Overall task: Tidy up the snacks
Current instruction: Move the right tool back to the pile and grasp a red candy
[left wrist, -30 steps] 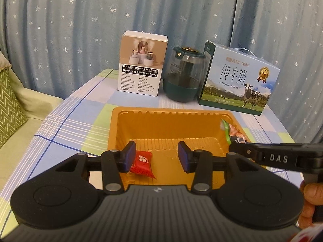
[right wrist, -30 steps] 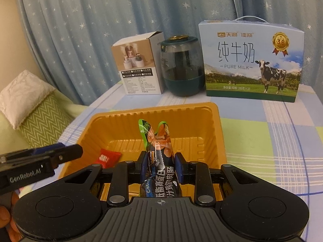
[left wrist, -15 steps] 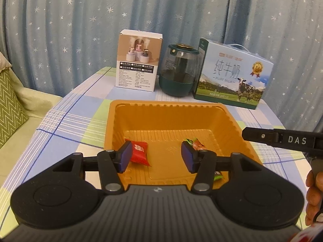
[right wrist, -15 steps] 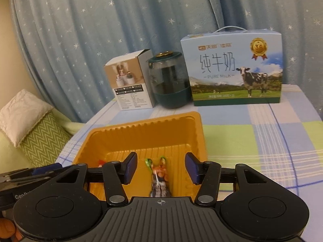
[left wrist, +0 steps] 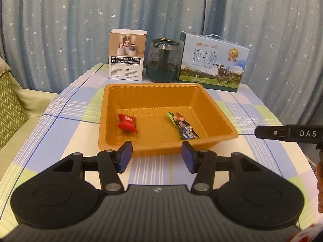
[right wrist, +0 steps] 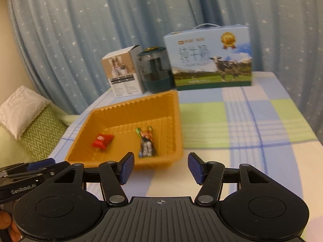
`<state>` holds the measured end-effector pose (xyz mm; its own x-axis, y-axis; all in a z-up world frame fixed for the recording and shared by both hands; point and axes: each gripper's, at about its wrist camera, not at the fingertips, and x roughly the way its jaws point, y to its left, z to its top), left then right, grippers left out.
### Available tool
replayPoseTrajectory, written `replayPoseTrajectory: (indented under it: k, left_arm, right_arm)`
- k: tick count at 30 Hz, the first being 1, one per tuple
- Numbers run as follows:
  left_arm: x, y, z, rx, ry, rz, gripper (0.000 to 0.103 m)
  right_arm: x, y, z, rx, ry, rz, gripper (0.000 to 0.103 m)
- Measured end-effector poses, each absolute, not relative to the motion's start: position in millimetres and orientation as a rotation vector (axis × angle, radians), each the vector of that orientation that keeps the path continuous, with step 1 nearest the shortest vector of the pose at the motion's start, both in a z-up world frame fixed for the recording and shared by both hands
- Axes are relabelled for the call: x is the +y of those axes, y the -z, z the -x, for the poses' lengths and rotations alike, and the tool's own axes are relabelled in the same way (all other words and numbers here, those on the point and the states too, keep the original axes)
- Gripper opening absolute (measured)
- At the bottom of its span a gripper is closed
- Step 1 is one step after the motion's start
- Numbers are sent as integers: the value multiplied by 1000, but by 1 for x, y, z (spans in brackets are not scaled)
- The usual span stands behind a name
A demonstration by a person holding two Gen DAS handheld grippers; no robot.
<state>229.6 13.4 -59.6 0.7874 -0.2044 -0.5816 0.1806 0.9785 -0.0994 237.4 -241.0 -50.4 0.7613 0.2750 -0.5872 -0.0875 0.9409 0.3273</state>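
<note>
In the orange tray (left wrist: 214, 109), a red candy (left wrist: 127, 122) lies left and a long snack bar (left wrist: 182, 126) right, its axis running front to back. Left gripper (left wrist: 157, 157) and right gripper (right wrist: 160, 168) hover before the near rim, both wide apart, empty. The right view alone shows bare tablecloth (right wrist: 262, 121) beside the tray.

Two wrist views — both facing the curtain

Looking forward over the near table edge, sharing the orange tray (left wrist: 214, 109) (right wrist: 173, 121) — right view sitting further right.
</note>
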Motion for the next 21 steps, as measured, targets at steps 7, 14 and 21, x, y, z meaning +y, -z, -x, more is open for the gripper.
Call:
replayPoseTrajectory:
  k: [7,14,21]
  left_arm:
    - [9,58,-191,619,229,31,53]
    - [4,77,-167,671,264,23,53]
    - [8,96,-164,706,272,-10,54]
  right_arm:
    - [-250,40,-196,704,-113,-374,60]
    - [-250,58,-174,751,-19,-457,62]
    - [-262,104,-185,827,29,-591,62]
